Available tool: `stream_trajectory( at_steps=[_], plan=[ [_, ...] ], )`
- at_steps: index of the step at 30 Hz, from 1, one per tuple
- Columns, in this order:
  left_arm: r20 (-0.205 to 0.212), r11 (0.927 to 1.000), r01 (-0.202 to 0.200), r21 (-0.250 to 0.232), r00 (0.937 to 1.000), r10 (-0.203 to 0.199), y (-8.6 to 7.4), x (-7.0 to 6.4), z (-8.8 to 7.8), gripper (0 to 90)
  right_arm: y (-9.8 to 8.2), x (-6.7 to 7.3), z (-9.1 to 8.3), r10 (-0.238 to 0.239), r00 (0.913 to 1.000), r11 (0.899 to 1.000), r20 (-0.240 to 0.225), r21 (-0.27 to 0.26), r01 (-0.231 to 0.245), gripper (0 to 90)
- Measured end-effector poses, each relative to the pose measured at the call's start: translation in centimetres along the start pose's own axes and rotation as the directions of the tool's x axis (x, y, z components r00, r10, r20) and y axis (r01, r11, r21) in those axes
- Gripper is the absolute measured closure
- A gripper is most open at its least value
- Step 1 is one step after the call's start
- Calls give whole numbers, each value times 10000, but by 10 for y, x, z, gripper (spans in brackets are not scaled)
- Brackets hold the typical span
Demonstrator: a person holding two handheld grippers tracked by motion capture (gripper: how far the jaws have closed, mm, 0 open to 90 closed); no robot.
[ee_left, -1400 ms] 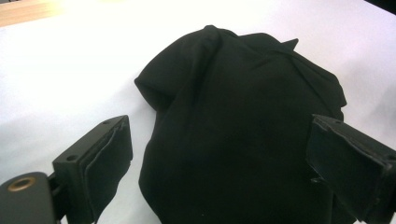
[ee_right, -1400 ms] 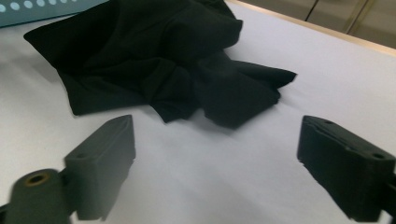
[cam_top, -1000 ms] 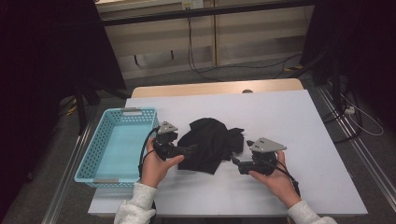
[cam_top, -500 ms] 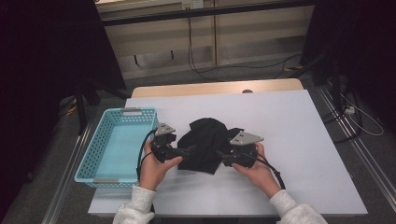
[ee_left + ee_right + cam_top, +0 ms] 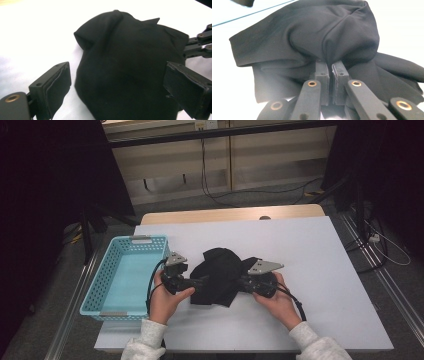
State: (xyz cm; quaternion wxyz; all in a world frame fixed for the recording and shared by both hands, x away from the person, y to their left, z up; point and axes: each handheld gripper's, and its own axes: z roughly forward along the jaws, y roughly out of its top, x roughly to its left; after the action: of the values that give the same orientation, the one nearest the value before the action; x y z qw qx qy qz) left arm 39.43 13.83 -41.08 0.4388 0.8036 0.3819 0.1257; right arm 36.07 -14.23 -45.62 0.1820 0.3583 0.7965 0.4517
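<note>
Black cloth (image 5: 220, 275) sits bunched near the middle of the white tabletop (image 5: 320, 270), just right of the blue basket (image 5: 122, 275). High view: left gripper (image 5: 202, 282) at the cloth's left edge, right gripper (image 5: 240, 284) at its right edge, a hand behind each.

Left gripper view: jaws wide apart, one pad (image 5: 58, 86) on each side of the cloth's near edge, not pressing on it. Cloth (image 5: 130, 67) domes up between and beyond them; the other gripper's linkage shows at far right.

Right gripper view: jaws have just been closing and are now together, pinching a fold of the cloth (image 5: 329, 37) between the pads (image 5: 322, 72). Fabric puckers into the pinch; the rest lies spread on the tabletop around it.
</note>
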Motion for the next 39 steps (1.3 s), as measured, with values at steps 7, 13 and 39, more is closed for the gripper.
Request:
stream_trajectory(
  at_steps=[7, 13, 39],
  plan=[
    [-99, 10000, 71, -61, 9999, -72, 0, 3, -1, 83, -14, -15, -35, 111, 9997, 9999, 223, 86, -113, 858],
    [-73, 10000, -9, 12, 10000, 9, 0, 2, 1, 85, -31, -29, -62, 418, 9980, 9988, 479, 237, -430, 855],
    [-37, 9996, -53, 268, 10000, 54, -2, -2, 11, 88, -29, -37, -85, 1136, 9906, 9928, 756, -480, -1102, 342]
  ],
)
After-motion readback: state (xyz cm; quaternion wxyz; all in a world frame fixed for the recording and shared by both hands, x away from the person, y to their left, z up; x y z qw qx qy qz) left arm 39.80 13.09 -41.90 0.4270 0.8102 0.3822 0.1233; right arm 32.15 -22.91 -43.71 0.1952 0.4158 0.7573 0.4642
